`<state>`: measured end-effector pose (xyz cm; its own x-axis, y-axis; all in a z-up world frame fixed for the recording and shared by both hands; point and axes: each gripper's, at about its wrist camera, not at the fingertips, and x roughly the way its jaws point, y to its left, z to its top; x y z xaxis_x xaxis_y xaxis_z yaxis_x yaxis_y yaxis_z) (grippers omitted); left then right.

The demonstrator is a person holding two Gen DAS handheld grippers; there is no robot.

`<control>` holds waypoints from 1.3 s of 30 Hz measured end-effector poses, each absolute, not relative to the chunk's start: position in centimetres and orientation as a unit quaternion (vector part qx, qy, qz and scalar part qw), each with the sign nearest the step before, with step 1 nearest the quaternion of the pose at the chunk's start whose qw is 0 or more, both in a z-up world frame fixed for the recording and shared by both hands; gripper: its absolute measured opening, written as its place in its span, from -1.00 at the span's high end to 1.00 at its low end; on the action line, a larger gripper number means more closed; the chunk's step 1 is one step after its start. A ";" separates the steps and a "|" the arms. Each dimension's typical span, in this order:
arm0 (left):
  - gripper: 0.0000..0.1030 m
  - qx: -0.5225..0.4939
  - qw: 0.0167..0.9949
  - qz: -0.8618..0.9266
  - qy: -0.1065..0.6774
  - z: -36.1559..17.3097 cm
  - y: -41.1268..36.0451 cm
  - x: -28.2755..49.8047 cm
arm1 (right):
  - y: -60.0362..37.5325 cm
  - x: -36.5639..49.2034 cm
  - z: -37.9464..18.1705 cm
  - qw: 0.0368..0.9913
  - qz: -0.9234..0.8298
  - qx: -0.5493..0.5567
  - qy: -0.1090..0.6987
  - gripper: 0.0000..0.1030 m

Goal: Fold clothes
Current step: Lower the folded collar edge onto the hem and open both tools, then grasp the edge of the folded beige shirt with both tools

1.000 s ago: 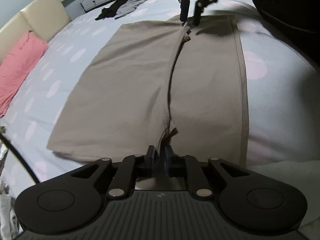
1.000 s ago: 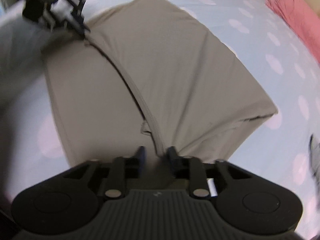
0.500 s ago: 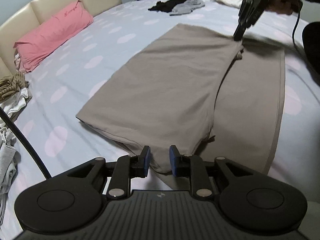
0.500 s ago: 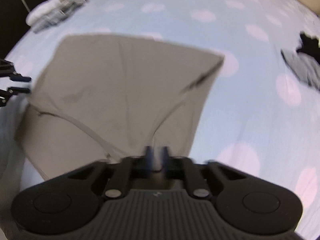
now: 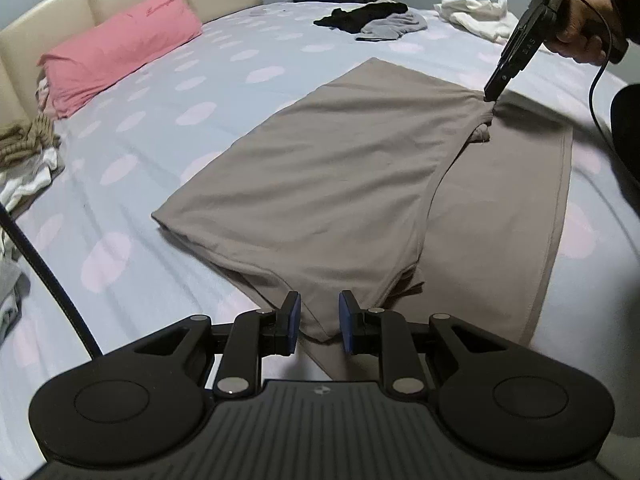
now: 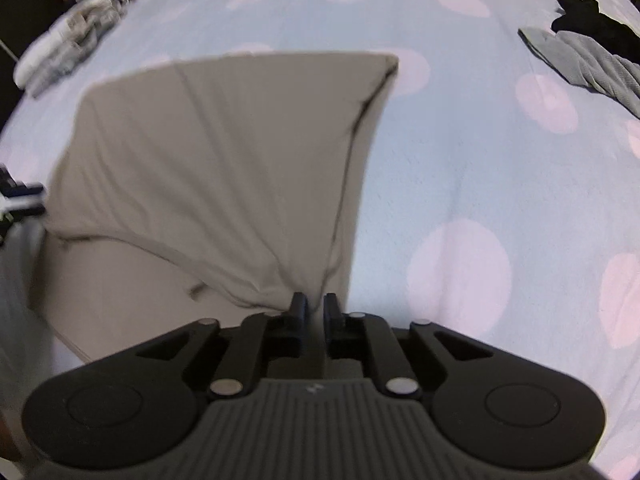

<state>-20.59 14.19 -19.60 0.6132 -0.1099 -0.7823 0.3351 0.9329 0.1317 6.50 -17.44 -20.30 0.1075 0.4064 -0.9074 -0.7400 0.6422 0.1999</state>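
Note:
A taupe garment (image 5: 340, 176) lies spread on the bed, one half folded over the other. My left gripper (image 5: 319, 320) is open, its blue pads either side of the garment's near corner without pinching it. My right gripper (image 6: 315, 307) is shut on the garment's far corner (image 6: 308, 280) and pulls the cloth taut. It also shows in the left wrist view (image 5: 494, 94), at the garment's far right corner. The garment fills the middle of the right wrist view (image 6: 224, 152).
The bed has a pale blue sheet with pink dots (image 5: 168, 92). A pink pillow (image 5: 120, 48) lies at the headboard. Black and grey clothes (image 5: 376, 20) and a white pile (image 5: 476, 12) lie at the far end. More clothes (image 5: 28, 160) sit at the left edge.
My left gripper has opened and let go of the near corner. The folded half now lies flat. My right gripper has closed on the far corner and holds it.

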 end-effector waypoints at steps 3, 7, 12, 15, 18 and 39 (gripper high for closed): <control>0.64 0.141 0.889 -0.124 0.416 -19.6 14.0 -21.4 | -18.2 6.0 -19.1 0.739 0.402 -0.166 0.514 0.51; 0.62 0.150 0.887 -0.134 0.416 -19.8 13.3 -21.3 | -18.5 5.2 -18.2 0.746 0.415 -0.180 0.488 0.48; 0.59 0.119 0.884 -0.118 0.436 -20.1 13.4 -20.6 | -17.2 4.4 -18.7 0.743 0.428 -0.203 0.473 0.32; 0.43 0.065 0.880 -0.097 0.460 -20.3 14.4 -20.3 | -16.7 4.0 -19.1 0.741 0.430 -0.213 0.470 0.23; 0.33 -0.028 0.880 -0.058 0.470 -20.2 16.1 -20.0 | -17.1 4.3 -19.4 0.746 0.417 -0.199 0.479 0.23; 0.52 -0.200 0.853 0.022 0.482 -21.5 17.5 -18.0 | -15.4 5.0 -20.9 0.751 0.389 -0.181 0.502 0.78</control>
